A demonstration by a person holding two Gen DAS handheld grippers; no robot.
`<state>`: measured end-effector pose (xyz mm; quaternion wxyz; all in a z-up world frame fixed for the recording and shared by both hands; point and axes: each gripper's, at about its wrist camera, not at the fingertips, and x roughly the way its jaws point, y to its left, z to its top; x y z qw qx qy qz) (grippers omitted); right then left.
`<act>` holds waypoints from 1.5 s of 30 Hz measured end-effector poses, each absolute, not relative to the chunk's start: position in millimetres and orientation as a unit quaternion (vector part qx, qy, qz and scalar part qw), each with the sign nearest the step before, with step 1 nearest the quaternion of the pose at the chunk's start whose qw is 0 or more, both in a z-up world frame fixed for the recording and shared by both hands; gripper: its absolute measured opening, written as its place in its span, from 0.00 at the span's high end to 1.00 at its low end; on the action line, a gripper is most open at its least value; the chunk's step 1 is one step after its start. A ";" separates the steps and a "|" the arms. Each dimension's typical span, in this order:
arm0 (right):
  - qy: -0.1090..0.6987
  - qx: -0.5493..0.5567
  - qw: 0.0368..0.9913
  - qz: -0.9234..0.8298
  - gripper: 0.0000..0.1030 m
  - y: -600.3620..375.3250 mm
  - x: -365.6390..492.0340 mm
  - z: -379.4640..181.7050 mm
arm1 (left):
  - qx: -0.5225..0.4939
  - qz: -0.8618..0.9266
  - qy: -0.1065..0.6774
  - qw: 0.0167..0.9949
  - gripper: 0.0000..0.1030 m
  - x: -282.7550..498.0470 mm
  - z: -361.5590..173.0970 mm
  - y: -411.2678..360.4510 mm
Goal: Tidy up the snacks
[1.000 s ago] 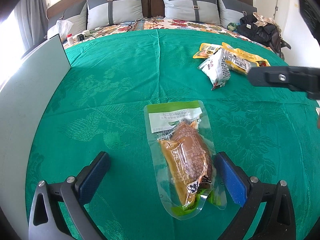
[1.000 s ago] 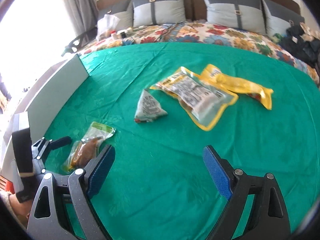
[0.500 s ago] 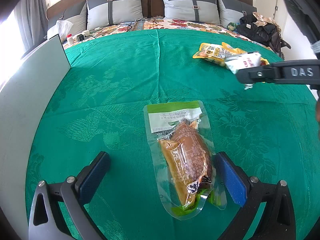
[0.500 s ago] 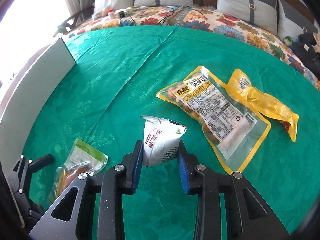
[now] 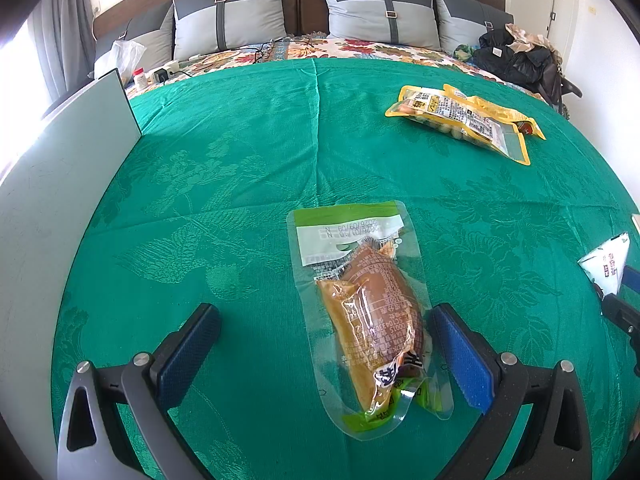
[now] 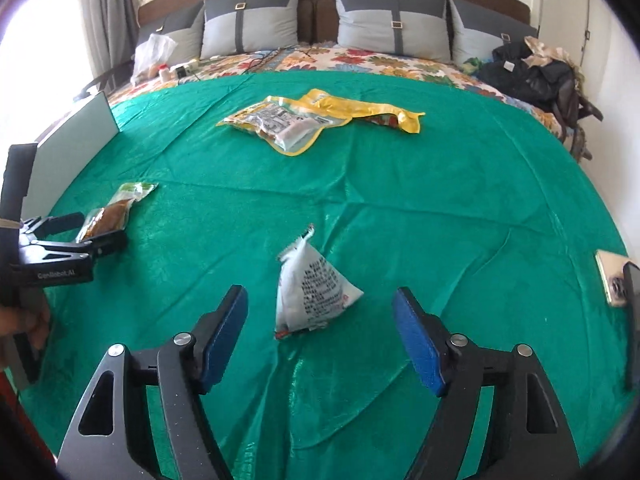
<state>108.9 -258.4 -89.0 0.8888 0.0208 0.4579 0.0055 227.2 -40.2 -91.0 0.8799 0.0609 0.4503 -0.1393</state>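
Observation:
A clear green-topped pouch with a brown snack (image 5: pixel 368 316) lies on the green cloth between the fingers of my open left gripper (image 5: pixel 320 344), nearer the right finger. It also shows in the right wrist view (image 6: pixel 110 214). A small white triangular packet (image 6: pixel 314 290) lies on the cloth between the fingers of my open right gripper (image 6: pixel 320 328), untouched; it shows at the right edge of the left wrist view (image 5: pixel 608 266). Two yellow snack bags (image 5: pixel 460 118) lie overlapping at the far right, also in the right wrist view (image 6: pixel 304 122).
A pale grey board (image 5: pixel 60 184) stands along the cloth's left edge. A phone (image 6: pixel 614 282) lies at the right edge. Pillows (image 6: pixel 392 20), a dark bag (image 6: pixel 536 76) and small clutter (image 6: pixel 160 60) sit at the bed's far end.
My right gripper closed on the white packet by the yellow bags, carried it nearer and to the right, then opened. The packet now lies on the cloth. My left gripper has not moved.

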 end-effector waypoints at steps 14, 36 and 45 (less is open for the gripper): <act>0.474 0.027 0.880 -0.010 0.12 -263.0 109.3 -102.4 | 0.061 -0.139 0.450 0.880 0.00 227.7 -91.2 -40.7; 0.474 0.026 0.880 -0.010 0.12 -262.6 109.6 -102.3 | 0.060 -0.138 0.451 0.880 0.00 227.8 -91.1 -39.6; 0.474 0.026 0.880 -0.010 0.12 -262.3 109.6 -102.3 | 0.058 -0.132 0.451 0.881 0.00 227.1 -90.9 -39.2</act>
